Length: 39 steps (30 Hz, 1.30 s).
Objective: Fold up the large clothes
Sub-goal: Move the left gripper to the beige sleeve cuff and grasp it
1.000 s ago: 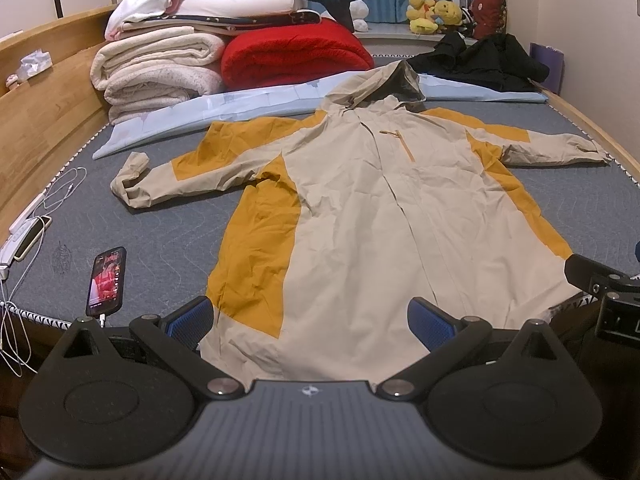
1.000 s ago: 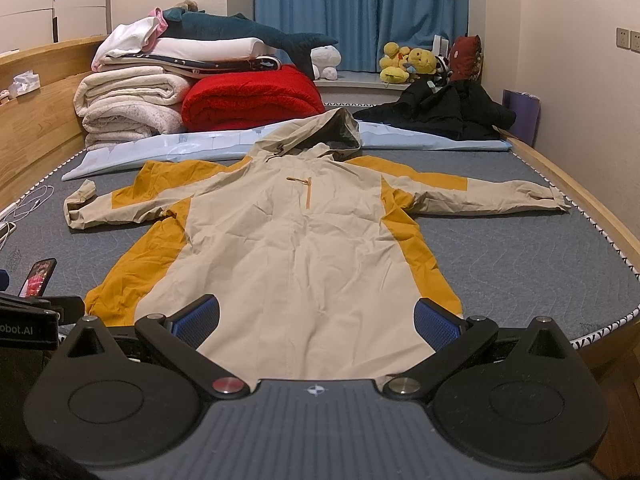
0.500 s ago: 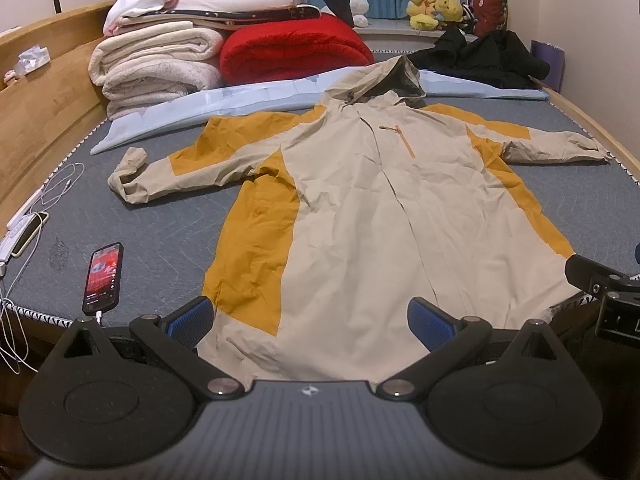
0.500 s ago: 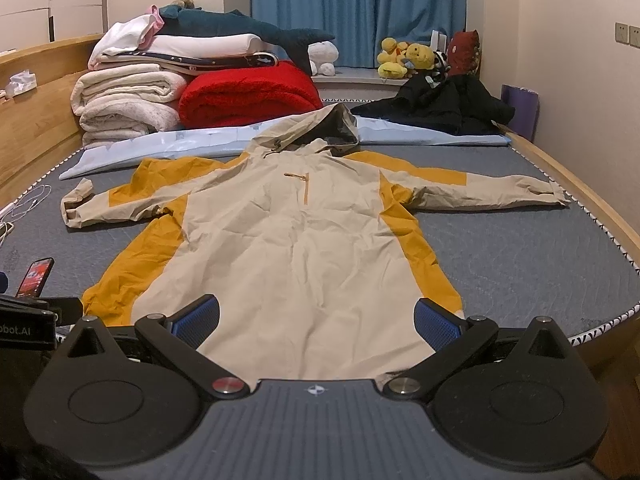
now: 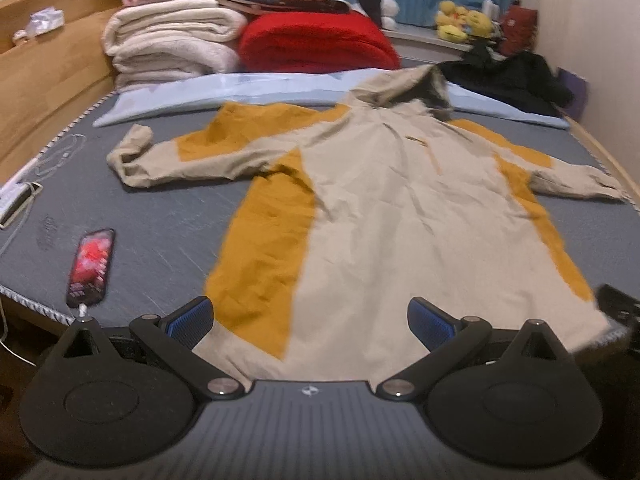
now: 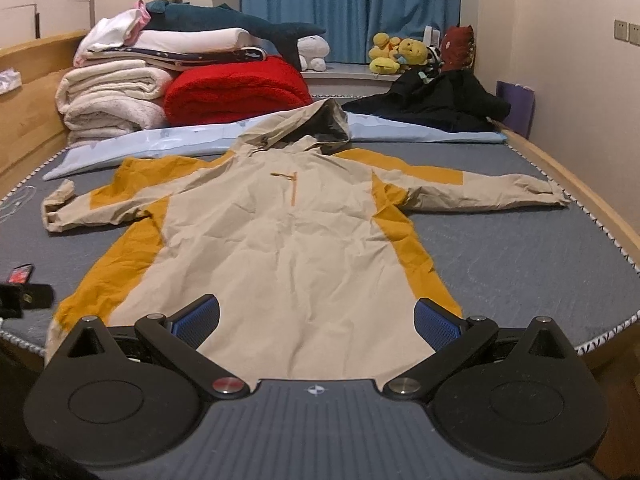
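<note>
Folding not begun — the jacket (image 6: pixel 280 248) lies flat on the bed (image 6: pixel 520 248). Left tongs (image 5: pixel 310 316) and right tongs (image 6: pixel 316 318) gape wide, empty; next, grip a sleeve.

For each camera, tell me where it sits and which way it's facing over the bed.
Left wrist: sits on the left gripper at the bed's foot, facing the headboard end over the jacket; both open fingers show, phone at left.
Right wrist: sits on the right gripper, same direction, more centred on the jacket; both open fingers show, part of the other gripper at left edge.
Shared: jacket, red blanket, phone.
</note>
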Each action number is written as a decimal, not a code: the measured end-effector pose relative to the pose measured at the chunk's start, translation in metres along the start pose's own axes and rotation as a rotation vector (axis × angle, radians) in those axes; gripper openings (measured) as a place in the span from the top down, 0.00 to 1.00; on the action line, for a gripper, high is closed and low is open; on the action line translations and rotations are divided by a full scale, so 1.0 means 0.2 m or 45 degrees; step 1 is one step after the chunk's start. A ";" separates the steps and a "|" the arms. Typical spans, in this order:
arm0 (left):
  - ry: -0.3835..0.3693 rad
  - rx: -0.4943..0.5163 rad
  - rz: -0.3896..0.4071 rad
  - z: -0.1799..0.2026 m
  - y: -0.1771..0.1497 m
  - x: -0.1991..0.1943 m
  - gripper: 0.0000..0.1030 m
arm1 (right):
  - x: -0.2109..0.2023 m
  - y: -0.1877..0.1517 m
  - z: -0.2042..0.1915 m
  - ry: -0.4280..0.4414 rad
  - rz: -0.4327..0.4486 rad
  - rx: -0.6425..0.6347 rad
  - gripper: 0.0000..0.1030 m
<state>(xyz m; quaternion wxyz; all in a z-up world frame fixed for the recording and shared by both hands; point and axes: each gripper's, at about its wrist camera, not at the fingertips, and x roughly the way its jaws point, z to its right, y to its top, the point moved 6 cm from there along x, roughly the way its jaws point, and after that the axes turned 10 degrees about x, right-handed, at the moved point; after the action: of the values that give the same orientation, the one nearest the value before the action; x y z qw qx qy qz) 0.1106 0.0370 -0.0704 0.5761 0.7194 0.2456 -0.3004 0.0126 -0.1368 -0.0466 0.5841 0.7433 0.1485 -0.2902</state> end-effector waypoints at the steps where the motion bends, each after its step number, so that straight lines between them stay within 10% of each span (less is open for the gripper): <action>1: 0.027 0.001 0.000 -0.03 0.02 0.04 0.00 | 0.03 0.02 0.00 -0.012 -0.002 -0.001 0.01; 15: 0.330 0.059 0.172 -0.57 0.52 0.72 0.00 | 0.63 0.31 -0.04 -0.123 -0.119 0.053 0.01; 24: 0.508 -0.118 0.237 -1.13 0.90 1.32 0.00 | 1.06 0.48 -0.08 -0.170 -0.149 0.081 0.01; 39: 0.702 -0.370 -0.112 -2.05 0.88 2.14 0.00 | 1.62 0.56 -0.10 -0.199 -0.255 0.153 0.01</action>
<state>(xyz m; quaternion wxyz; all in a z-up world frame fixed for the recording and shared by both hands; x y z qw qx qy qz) 0.5938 0.4035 -0.1926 0.5711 0.6725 0.4638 -0.0805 0.3355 -0.1859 -0.1518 0.5164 0.7337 0.1581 -0.4125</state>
